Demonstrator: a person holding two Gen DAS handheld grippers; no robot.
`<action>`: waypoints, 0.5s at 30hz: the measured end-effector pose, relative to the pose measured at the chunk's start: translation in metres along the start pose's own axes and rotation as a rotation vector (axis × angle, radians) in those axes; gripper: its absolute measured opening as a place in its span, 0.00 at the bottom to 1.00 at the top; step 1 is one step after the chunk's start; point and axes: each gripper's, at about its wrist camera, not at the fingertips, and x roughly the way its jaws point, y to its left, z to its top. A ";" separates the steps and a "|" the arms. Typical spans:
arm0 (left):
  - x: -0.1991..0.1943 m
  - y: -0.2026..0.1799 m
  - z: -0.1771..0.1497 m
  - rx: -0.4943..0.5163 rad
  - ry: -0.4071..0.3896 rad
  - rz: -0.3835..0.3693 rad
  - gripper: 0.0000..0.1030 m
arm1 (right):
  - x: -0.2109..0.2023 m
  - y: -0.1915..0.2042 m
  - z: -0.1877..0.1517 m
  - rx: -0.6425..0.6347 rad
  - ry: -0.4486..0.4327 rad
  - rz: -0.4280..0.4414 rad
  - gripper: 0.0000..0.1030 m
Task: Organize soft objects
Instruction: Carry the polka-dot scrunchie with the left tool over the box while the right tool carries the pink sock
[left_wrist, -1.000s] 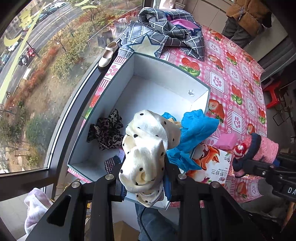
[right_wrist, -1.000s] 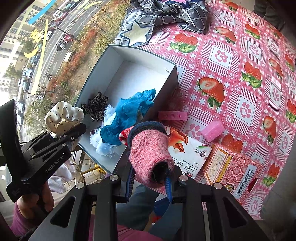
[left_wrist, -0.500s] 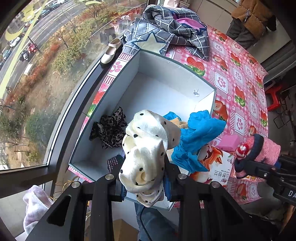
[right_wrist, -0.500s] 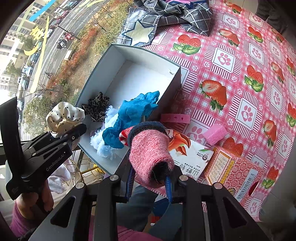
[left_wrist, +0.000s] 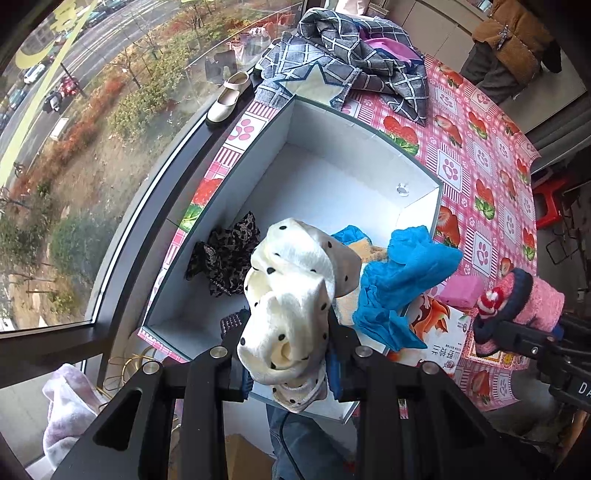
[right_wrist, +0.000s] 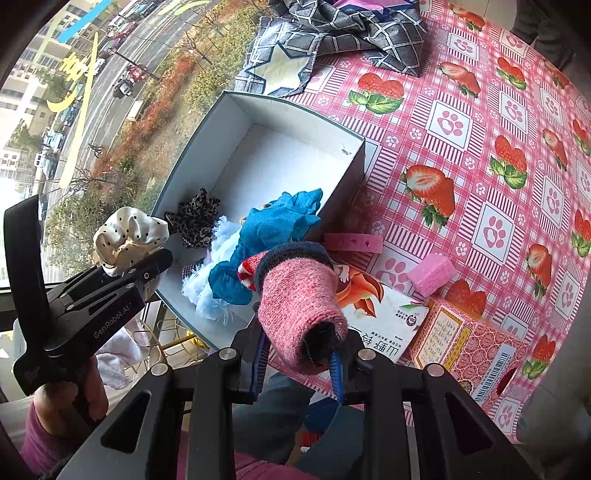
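Observation:
A cream polka-dot sock (left_wrist: 291, 295) bulges up between the fingers of my left gripper (left_wrist: 290, 354), which is shut on it above the near end of the white-lined box (left_wrist: 332, 147). Inside the box lie a leopard-print cloth (left_wrist: 225, 254), a blue cloth (left_wrist: 402, 273) draped over the right wall, and a white fluffy piece (right_wrist: 207, 295). My right gripper (right_wrist: 299, 354) is shut on a pink knitted sock (right_wrist: 299, 299) with a navy cuff, to the right of the box's near corner and above the table edge. The left gripper (right_wrist: 147, 269) shows at the left of the right wrist view.
On the strawberry tablecloth (right_wrist: 480, 110) beside the box are a pink strip (right_wrist: 352, 242), a pink sponge (right_wrist: 430, 273), a fox-print packet (right_wrist: 376, 310) and a pink carton (right_wrist: 472, 350). A grey checked cloth (left_wrist: 354, 62) lies beyond the box. A shoe (left_wrist: 229, 99) rests on the window ledge. A person (left_wrist: 513, 48) stands at the back.
Both grippers keep their hold on the socks. The views have shifted only slightly, and nothing in the box has moved.

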 end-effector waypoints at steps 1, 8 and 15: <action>0.000 0.001 0.000 -0.002 0.001 0.000 0.32 | 0.000 0.001 0.000 -0.002 0.000 0.000 0.28; 0.000 0.010 0.001 -0.034 -0.001 0.003 0.32 | 0.001 0.006 0.004 -0.012 -0.002 -0.001 0.28; 0.002 0.015 0.000 -0.047 0.004 0.000 0.32 | 0.002 0.013 0.008 -0.024 -0.004 -0.003 0.28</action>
